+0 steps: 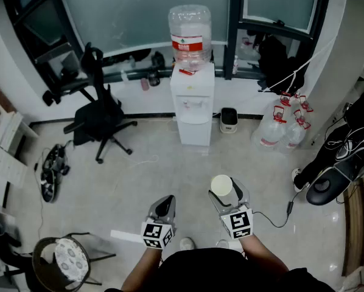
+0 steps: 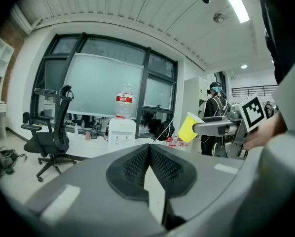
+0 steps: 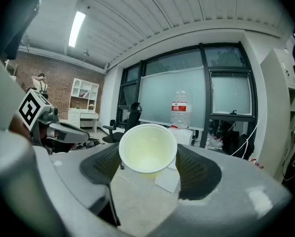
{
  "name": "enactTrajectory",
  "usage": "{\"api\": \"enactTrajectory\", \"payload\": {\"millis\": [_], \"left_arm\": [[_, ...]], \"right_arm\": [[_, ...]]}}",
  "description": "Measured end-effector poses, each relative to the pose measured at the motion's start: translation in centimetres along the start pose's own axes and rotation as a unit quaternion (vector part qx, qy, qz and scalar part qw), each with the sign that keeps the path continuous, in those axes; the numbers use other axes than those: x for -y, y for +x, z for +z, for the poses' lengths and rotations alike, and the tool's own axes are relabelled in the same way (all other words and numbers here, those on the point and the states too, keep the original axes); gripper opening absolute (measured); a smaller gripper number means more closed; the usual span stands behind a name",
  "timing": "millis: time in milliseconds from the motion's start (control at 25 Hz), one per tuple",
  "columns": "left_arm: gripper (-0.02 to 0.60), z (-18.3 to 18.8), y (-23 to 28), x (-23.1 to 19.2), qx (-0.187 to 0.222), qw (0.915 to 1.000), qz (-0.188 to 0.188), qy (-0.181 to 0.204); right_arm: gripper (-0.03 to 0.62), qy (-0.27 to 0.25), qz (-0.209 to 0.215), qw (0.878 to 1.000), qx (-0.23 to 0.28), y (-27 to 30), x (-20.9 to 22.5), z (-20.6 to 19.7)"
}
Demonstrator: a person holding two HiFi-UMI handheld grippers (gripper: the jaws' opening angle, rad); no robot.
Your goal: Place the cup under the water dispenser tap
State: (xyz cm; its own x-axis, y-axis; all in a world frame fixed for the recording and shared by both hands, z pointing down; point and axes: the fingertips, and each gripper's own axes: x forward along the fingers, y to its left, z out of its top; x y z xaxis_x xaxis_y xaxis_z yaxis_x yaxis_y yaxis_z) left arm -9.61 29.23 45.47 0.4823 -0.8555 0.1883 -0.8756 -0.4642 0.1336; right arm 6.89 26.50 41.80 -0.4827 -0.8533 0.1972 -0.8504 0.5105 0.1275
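A yellow paper cup (image 3: 147, 149) with a white rim sits between the jaws of my right gripper (image 3: 148, 163), which is shut on it, mouth facing the camera. In the head view the cup (image 1: 221, 185) is held out in front of my right gripper (image 1: 229, 194), well short of the white water dispenser (image 1: 193, 105) standing by the window with a clear bottle (image 1: 189, 36) on top. My left gripper (image 1: 164, 208) hangs beside it, shut and holding nothing. The left gripper view shows its pads (image 2: 148, 164) together, the dispenser (image 2: 121, 132) far ahead, and the cup (image 2: 188, 127) at the right.
A black office chair (image 1: 97, 118) stands left of the dispenser. A small bin (image 1: 229, 120) and several water bottles (image 1: 280, 128) lie to its right. Cables and gear (image 1: 51, 170) sit on the floor at left, a stool (image 1: 65, 257) near my feet, a cable (image 1: 273, 221) at right.
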Motion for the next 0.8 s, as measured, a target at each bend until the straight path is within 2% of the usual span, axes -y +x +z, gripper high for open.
{"api": "enactTrajectory", "payload": {"millis": [280, 520, 800], "left_arm": [[0.017, 0.2, 0.1, -2.4, 0.004, 1.0000, -0.008, -0.002], [0.017, -0.7, -0.1, -5.4, -0.006, 0.9998, -0.019, 0.005], [0.017, -0.1, 1.5, -7.7, -0.005, 0.9997, -0.021, 0.007]], "right_arm": [[0.348, -0.001, -0.004, 1.000, -0.007, 2.1, -1.5, -0.2], [0.354, 0.011, -0.025, 1.000, -0.001, 3.9, -2.6, 0.1], [0.354, 0.007, -0.029, 1.000, -0.008, 6.5, -2.1, 0.3]]}}
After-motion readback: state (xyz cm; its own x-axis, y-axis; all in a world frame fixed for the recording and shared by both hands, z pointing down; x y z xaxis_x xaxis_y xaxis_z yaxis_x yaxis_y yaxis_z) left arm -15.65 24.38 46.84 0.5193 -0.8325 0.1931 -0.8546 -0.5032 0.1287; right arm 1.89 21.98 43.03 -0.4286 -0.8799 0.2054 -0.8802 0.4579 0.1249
